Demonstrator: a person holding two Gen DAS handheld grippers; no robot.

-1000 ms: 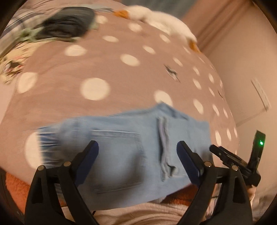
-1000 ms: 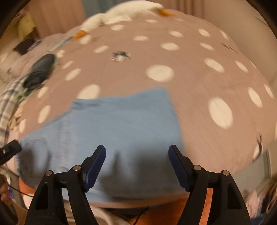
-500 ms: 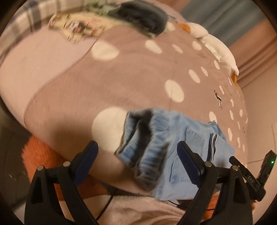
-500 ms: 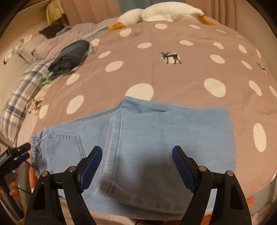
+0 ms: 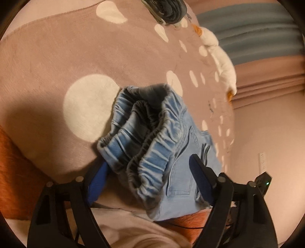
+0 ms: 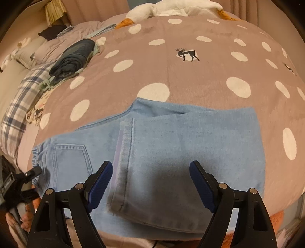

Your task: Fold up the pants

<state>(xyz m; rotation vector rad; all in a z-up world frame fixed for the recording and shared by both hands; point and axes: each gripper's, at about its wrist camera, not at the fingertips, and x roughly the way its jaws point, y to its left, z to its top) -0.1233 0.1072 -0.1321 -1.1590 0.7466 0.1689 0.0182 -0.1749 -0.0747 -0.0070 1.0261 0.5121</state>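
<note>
Light blue denim pants (image 6: 171,145) lie on a mauve blanket with white dots, the legs folded back over the upper part, hem edge up. My right gripper (image 6: 151,181) is open and empty just above the folded legs near the bed's front edge. In the left wrist view the gathered elastic waistband (image 5: 144,141) bulges up. My left gripper (image 5: 150,175) is open around the waistband end, with one blue pad partly under the fabric. The left gripper also shows at the pants' left end in the right wrist view (image 6: 19,183).
A pile of folded dark clothes (image 6: 74,59) and a plaid cloth (image 6: 21,103) lie at the back left of the bed. A white goose plush (image 6: 171,7) lies along the far edge. An orange rug (image 5: 13,171) is below the bed. A wall is at the right.
My left gripper has swung left and closed in on the waistband end, which now fills its jaws. My right gripper has pulled back a little from the folded legs.
</note>
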